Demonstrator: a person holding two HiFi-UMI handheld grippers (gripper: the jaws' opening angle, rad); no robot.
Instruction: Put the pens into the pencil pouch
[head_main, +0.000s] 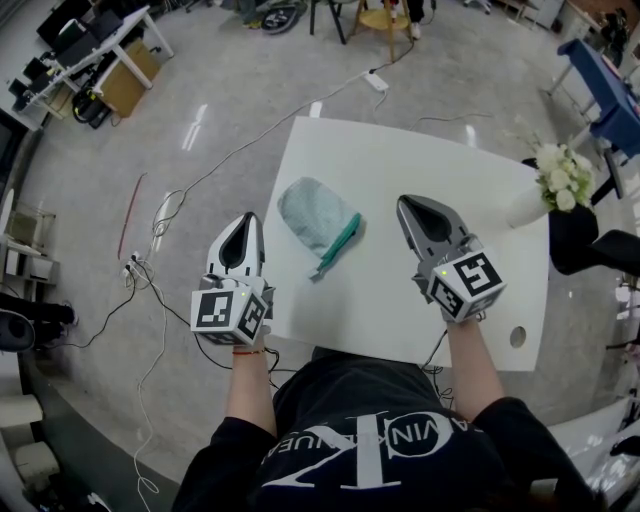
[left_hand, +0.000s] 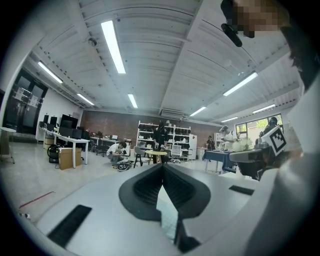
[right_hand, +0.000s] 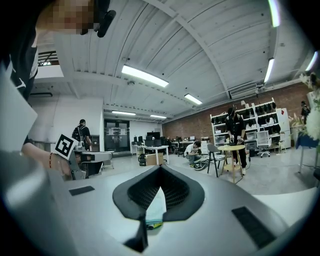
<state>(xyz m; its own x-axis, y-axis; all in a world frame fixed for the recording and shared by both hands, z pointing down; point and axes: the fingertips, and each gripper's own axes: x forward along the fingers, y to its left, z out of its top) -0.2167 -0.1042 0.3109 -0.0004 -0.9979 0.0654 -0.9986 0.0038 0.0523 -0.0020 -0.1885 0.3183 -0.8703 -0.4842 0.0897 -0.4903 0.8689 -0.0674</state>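
Observation:
A pale green-grey pencil pouch (head_main: 318, 222) with a teal zip edge lies flat on the white table (head_main: 400, 290), between the two grippers. No loose pen shows on the table. My left gripper (head_main: 243, 220) is held level just off the table's left edge, to the pouch's left, with its jaws shut and empty. My right gripper (head_main: 406, 203) hovers over the table to the pouch's right, also shut on nothing. In the left gripper view the gripper (left_hand: 162, 167) has its jaws meeting. Below the closed tips of the gripper (right_hand: 159, 169) in the right gripper view, a sliver of the pouch (right_hand: 156, 207) shows.
A white vase of white flowers (head_main: 553, 182) stands at the table's right edge, beside a black chair (head_main: 585, 245). The tabletop has a round cable hole (head_main: 517, 337) at the near right. Cables (head_main: 160, 235) trail over the floor to the left.

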